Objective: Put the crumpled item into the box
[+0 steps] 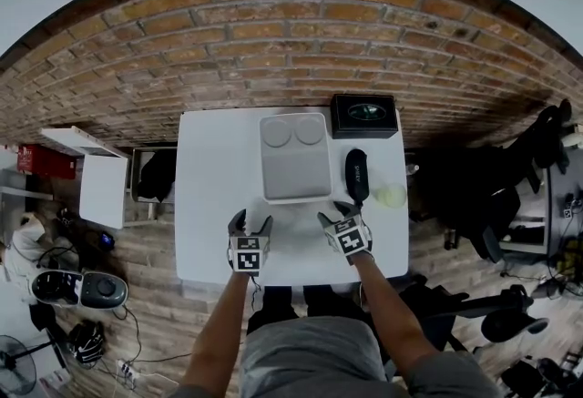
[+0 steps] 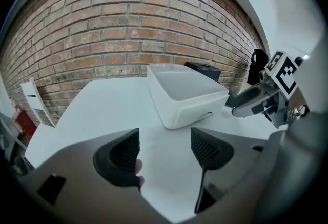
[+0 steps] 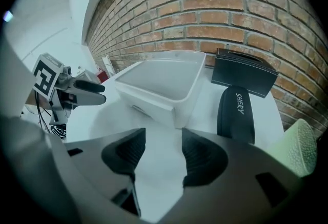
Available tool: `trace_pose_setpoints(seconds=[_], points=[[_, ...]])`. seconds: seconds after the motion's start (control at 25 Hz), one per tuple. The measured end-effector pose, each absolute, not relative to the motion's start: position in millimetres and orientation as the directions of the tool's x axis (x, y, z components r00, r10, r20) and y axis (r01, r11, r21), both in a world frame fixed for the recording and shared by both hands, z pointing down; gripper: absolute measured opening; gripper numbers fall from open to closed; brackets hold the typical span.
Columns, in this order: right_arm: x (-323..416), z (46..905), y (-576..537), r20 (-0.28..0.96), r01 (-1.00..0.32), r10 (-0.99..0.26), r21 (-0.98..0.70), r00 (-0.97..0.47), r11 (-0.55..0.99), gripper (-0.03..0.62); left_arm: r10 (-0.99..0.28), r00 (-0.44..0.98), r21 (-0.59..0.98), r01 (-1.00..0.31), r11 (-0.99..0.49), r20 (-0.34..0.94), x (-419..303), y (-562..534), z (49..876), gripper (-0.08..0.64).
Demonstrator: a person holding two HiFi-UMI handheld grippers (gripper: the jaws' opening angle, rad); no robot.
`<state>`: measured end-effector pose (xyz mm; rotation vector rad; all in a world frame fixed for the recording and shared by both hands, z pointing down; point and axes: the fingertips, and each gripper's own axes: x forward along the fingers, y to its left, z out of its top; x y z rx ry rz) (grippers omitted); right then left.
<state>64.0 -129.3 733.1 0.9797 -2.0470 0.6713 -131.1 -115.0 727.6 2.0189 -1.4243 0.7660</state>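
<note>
Left hand-held gripper (image 2: pixel 164 152) and right hand-held gripper (image 3: pixel 160 155) are over the near part of the white tabletop (image 1: pixel 209 205). Both have their jaws apart with nothing between them. The pale green crumpled item (image 1: pixel 390 196) lies near the right edge, just beside a black case (image 1: pixel 357 174) and right of the white box (image 1: pixel 266 159).

On the white table (image 1: pixel 209 205) a black glasses case (image 1: pixel 357 175) marked SHERY lies at the right, just near of a black square carton (image 1: pixel 363 115) at the far right corner, a brick wall (image 1: pixel 273 41) beyond
</note>
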Motion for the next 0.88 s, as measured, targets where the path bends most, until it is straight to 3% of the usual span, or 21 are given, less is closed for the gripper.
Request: trace_pose_setpoints(seconds=[0.68,0.88], points=[[71,650,-92,0.679,-0.791,-0.543,-0.093,-0.494,0.605,0.273,-0.782,0.247,0.101,-0.967,-0.232,0.572,-138,-75,643,0.299],[73,603,-90,0.582,-0.803,-0.620,-0.101,-0.526,0.587,0.279,-0.825,0.246,0.091,-0.968,-0.233,0.509,-137,-65,609,0.299]])
